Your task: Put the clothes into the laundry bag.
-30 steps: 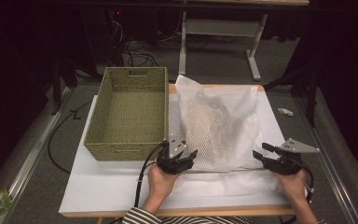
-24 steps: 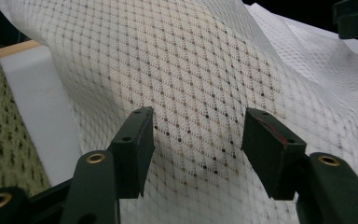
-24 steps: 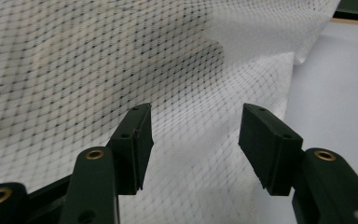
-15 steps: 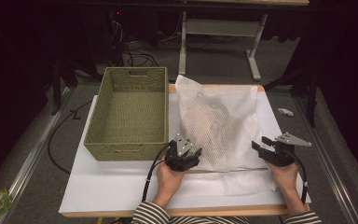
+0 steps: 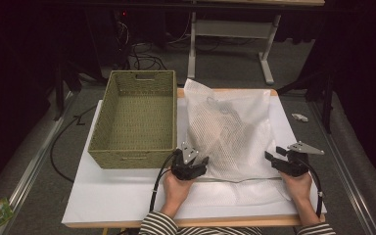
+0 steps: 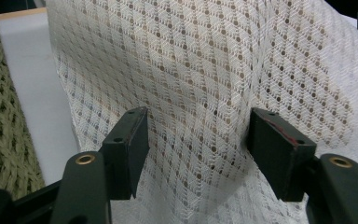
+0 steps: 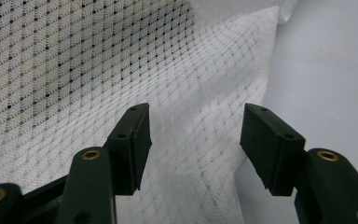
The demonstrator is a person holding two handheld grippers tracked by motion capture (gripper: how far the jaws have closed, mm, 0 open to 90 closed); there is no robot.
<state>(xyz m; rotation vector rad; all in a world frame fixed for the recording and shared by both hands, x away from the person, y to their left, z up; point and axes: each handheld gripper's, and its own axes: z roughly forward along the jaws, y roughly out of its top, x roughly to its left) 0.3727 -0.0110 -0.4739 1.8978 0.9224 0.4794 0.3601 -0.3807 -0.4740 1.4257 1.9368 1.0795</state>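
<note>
A white mesh bag [image 5: 227, 129] lies flat on the white table [image 5: 117, 196], with darker things showing faintly through it. My left gripper [image 5: 198, 160] is at its near left corner. In the left gripper view the jaws [image 6: 198, 121] stand apart over the mesh [image 6: 205, 60]; they have just been opening, with loose fabric bulging between them. My right gripper [image 5: 274, 155] is at the near right corner. In the right gripper view its jaws [image 7: 196, 116] are open over the bag's edge [image 7: 74, 60], pads off the mesh.
A green woven basket [image 5: 137, 117] stands empty left of the bag, close to my left gripper, its wall [image 6: 0, 116] beside the left jaw. Bare table [image 7: 326, 70] lies right of the bag. A small white object [image 5: 298, 117] lies beyond the table's right edge.
Both grippers have sunk a little toward the table at the bag's near edge. The left jaws stand wider apart than before. The bag and basket have stayed in place.
</note>
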